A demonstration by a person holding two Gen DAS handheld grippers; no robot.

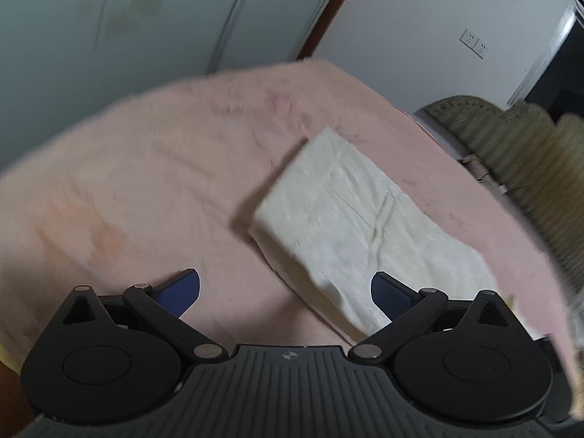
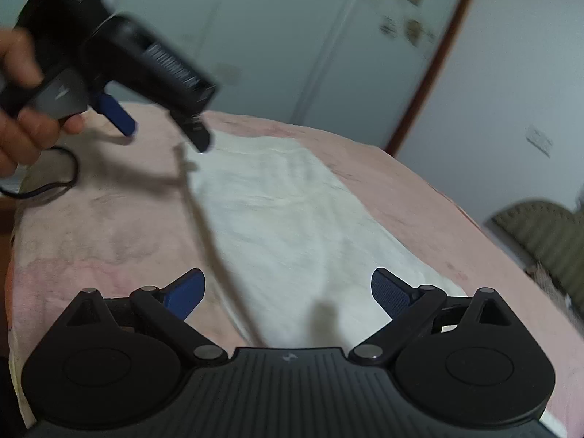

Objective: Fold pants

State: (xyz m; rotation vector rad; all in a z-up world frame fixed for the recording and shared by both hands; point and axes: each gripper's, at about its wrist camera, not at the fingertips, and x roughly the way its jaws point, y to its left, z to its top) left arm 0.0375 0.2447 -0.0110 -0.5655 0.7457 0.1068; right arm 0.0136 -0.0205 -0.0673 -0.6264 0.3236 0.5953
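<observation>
The cream-white pants [image 1: 350,219] lie folded into a long flat rectangle on the pink blanket [image 1: 146,168]. My left gripper [image 1: 285,292] is open and empty, held above the blanket at the pants' near-left corner. In the right wrist view the pants [image 2: 292,219] stretch away from me. My right gripper [image 2: 287,292] is open and empty above their near end. The left gripper [image 2: 164,127] also shows there, held in a hand at the upper left, over the pants' far end, jaws apart.
The pink blanket [image 2: 91,219] covers a bed. A white wardrobe [image 1: 127,18] stands behind it. An olive woven chair [image 1: 511,153] stands to the right of the bed. A black cable [image 2: 54,182] lies at the left edge.
</observation>
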